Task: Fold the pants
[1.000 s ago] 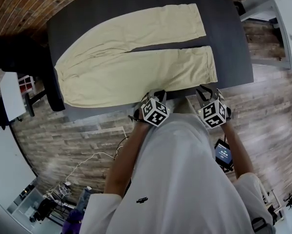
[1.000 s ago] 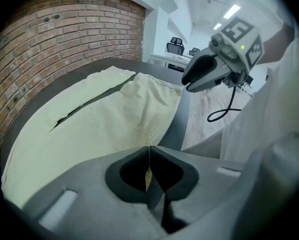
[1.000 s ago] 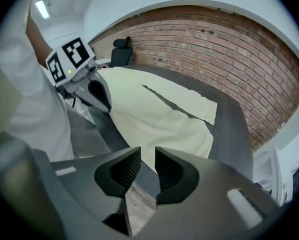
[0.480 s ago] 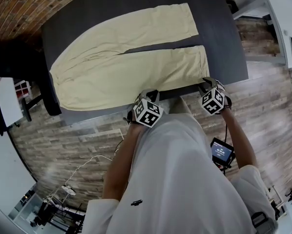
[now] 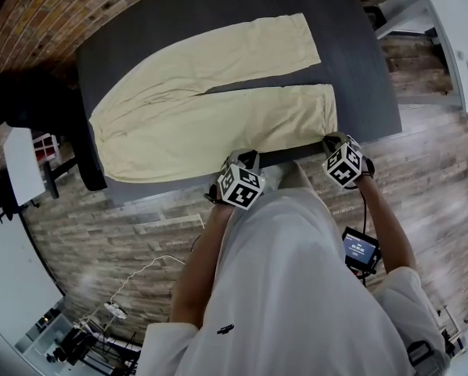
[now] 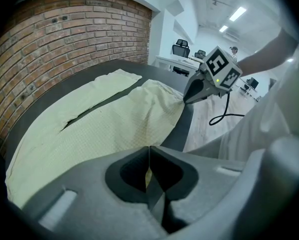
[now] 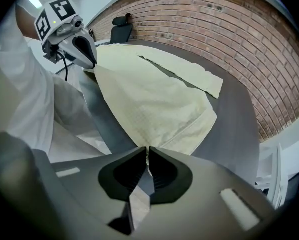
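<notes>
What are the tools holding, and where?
Both grip the pants: left tool pinches the near leg's side edge; right tool, its jaws just closed, pinches that leg's hem corner.

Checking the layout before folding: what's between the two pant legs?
Bare dark table, a wedge splitting the pants; the head view shows it best.

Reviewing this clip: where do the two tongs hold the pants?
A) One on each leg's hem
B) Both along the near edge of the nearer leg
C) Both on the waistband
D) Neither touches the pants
B: the left tongs and the right tongs, whose jaws have just been closing, each pinch fabric on the near edge of the nearer leg of the pants, the right at its hem corner.
</notes>
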A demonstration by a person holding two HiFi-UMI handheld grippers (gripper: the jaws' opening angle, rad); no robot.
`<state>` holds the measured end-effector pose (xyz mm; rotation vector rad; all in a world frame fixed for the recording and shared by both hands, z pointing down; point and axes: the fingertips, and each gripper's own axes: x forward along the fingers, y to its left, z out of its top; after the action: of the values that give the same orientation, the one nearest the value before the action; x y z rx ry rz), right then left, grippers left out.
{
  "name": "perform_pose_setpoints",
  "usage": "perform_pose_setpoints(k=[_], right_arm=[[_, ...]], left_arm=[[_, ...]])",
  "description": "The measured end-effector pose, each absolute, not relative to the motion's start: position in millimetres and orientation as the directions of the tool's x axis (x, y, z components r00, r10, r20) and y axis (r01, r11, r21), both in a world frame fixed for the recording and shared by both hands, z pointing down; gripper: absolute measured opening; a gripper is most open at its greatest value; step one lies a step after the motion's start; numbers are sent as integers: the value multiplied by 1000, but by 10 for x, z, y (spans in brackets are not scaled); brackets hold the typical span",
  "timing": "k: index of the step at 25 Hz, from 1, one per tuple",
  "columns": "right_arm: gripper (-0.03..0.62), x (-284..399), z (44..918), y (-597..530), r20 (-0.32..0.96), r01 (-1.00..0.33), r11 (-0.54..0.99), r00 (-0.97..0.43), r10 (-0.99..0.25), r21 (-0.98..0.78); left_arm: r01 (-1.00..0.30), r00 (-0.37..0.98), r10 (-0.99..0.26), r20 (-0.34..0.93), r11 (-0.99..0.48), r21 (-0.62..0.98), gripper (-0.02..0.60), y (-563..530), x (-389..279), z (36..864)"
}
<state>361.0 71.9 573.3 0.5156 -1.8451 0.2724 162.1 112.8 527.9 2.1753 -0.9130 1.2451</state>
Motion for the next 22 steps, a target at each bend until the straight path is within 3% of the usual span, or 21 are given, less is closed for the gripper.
perform_pose_setpoints(k=[9,22], right_arm=[[23,3543,5354,565,903,-471,879,-339,-263,80],[23,3558,4424,-121,769,-558,792,-383,-511,248]], left_arm=[[-756,377,-349,858,-651,67,11,984,1520,5072],[-754,374,-419,827,-657,7,12,451,1394,4459]])
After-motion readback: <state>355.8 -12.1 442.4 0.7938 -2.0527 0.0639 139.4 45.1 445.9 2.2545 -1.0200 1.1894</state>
